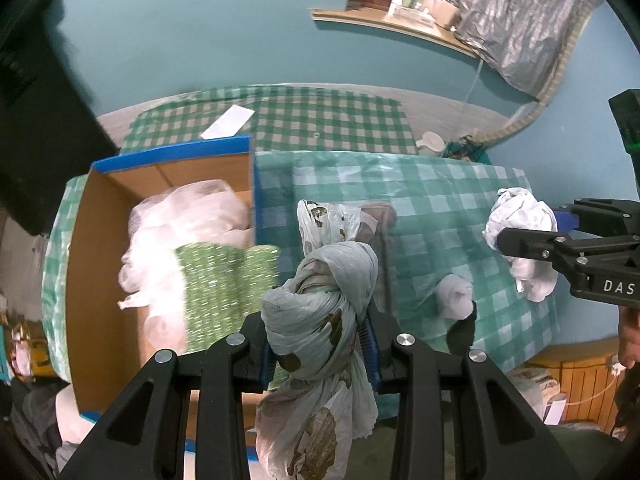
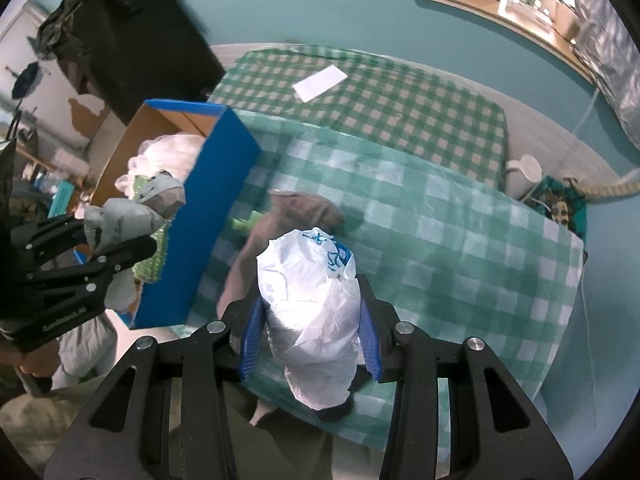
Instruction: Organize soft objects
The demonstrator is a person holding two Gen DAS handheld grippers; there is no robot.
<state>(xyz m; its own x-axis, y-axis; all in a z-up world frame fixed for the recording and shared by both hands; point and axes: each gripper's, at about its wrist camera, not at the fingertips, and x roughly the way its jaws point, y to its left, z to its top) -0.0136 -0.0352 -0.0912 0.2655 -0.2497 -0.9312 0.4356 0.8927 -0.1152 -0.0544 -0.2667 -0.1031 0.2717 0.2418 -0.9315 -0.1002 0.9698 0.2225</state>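
My left gripper [image 1: 318, 350] is shut on a knotted grey plastic bag [image 1: 324, 280] with brown print, held up beside the right wall of a blue cardboard box [image 1: 172, 152]. The box holds white plastic bags [image 1: 188, 216] and a green patterned cloth [image 1: 224, 280]. My right gripper [image 2: 310, 332] is shut on a crumpled white plastic bag [image 2: 308, 280] with blue print, above the pale green checked tablecloth [image 2: 440, 240]. The right wrist view shows the left gripper [image 2: 114, 236] with the grey bag [image 2: 120, 216] over the box [image 2: 212, 208]. A brown cloth [image 2: 304, 208] lies on the table.
A small white roll [image 1: 454, 296] sits near the table's front edge. Behind it, a darker green checked cloth carries a white paper [image 1: 228, 122]. A white jug [image 1: 430, 144] stands at the back right. A dark cabinet [image 1: 40, 140] rises on the left, and a wall shelf [image 1: 392, 20] hangs above.
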